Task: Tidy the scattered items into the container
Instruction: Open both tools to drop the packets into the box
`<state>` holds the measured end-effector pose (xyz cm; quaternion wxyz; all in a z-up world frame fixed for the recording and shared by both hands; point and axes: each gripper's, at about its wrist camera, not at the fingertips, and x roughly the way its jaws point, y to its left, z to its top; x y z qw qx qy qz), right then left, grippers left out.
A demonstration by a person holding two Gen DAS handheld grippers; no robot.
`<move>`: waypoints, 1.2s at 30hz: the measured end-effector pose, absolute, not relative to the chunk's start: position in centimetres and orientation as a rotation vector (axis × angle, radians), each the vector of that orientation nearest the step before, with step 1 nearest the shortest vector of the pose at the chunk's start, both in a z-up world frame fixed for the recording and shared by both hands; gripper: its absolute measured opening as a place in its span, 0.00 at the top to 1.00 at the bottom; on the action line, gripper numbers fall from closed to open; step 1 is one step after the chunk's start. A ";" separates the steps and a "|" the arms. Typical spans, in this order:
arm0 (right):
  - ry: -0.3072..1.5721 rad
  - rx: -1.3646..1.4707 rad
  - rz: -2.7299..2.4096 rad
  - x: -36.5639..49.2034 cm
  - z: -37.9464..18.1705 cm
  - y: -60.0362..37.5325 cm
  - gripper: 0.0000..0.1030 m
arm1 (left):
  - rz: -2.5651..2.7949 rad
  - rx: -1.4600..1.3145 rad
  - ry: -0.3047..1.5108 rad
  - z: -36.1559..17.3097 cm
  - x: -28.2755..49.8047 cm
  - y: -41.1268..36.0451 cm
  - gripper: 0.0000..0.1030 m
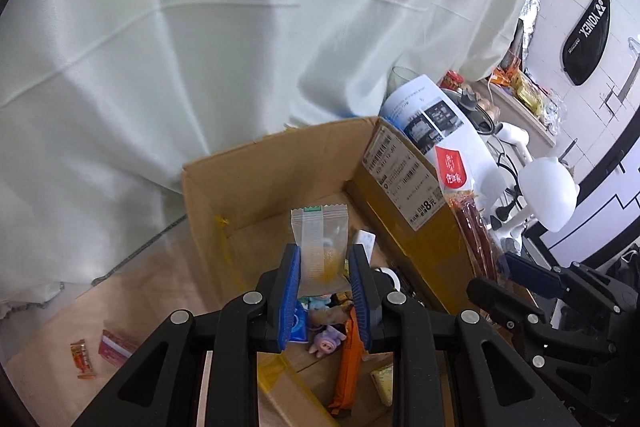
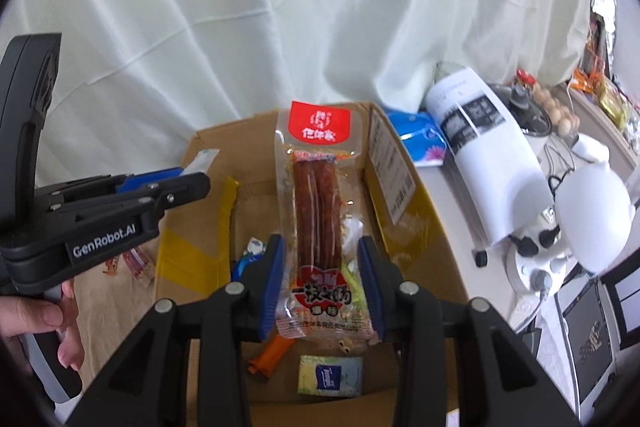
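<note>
Left gripper (image 1: 325,281) closed almost fully, blue pads pinching the lower part of a small translucent sachet (image 1: 320,241) with yellow contents; sachet upright between the jaws, long axis along the fingers, crimped top edge pointing away from the camera, suspended over the open cardboard box (image 1: 224,195)

Right gripper (image 2: 322,281) partly closed on a long clear sausage snack pack (image 2: 318,211); pads pressing the printed lower end, red header label at the far end, long axis in line with the fingers and directed toward the box's far wall, pack held above the box interior

Cardboard box (image 2: 404,239) open-topped, on a pale wooden surface (image 1: 132,267) before a white draped cloth (image 1: 200,27), shipping label on its right wall, yellow tape along the seams. Contents visible on the box floor: orange wrapped bar (image 1: 346,363), small purple toy figure (image 1: 326,341), blue packet (image 1: 297,325), pale green tissue packet (image 2: 331,375)

Outside the box, to its left on the surface: small red-orange snack wrapper (image 1: 83,359) and a red-and-white packet (image 1: 116,347), close together, both lying flat

Person's hand (image 2: 48,323) wrapped round the handle of the left gripper, seen at the left edge of the right wrist view
</note>
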<state>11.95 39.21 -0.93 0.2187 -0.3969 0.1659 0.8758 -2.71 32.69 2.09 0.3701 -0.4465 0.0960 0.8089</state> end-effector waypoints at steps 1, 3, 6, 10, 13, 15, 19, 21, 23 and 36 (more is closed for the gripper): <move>0.461 -1.108 2.421 12.0 -1.2 39.2 0.60 | 2.074 -1.151 0.254 1.8 -2.7 33.0 0.75; 0.468 -1.117 2.417 12.2 -1.6 39.3 0.60 | 2.075 -1.158 0.263 1.4 -2.6 33.3 0.75; 0.473 -1.122 2.409 12.2 -1.7 39.5 0.58 | 2.077 -1.163 0.252 1.1 -2.5 33.6 0.74; 0.457 -1.127 2.384 12.0 -1.7 39.8 0.53 | 2.054 -1.209 0.248 0.5 -3.0 34.1 0.73; 0.435 -1.133 2.356 12.0 -1.7 39.9 0.40 | 2.068 -1.198 0.242 0.5 -3.0 34.1 0.45; 0.434 -1.131 2.344 12.1 -1.7 40.1 0.31 | 2.053 -1.200 0.242 0.4 -3.1 34.3 0.03; 0.401 -1.125 2.334 12.1 -1.8 40.0 0.00 | 2.066 -1.193 0.238 0.6 -3.1 34.0 0.00; 0.363 -1.121 2.325 12.1 -1.8 39.9 0.00 | 2.072 -1.195 0.229 0.6 -3.2 33.8 0.00; 0.351 -1.117 2.324 12.0 -1.8 39.8 0.00 | 2.079 -1.201 0.234 0.6 -3.3 33.6 0.00; 0.343 -1.067 2.383 10.6 -0.2 38.4 0.00 | 2.141 -1.204 0.144 1.9 -4.8 30.0 0.00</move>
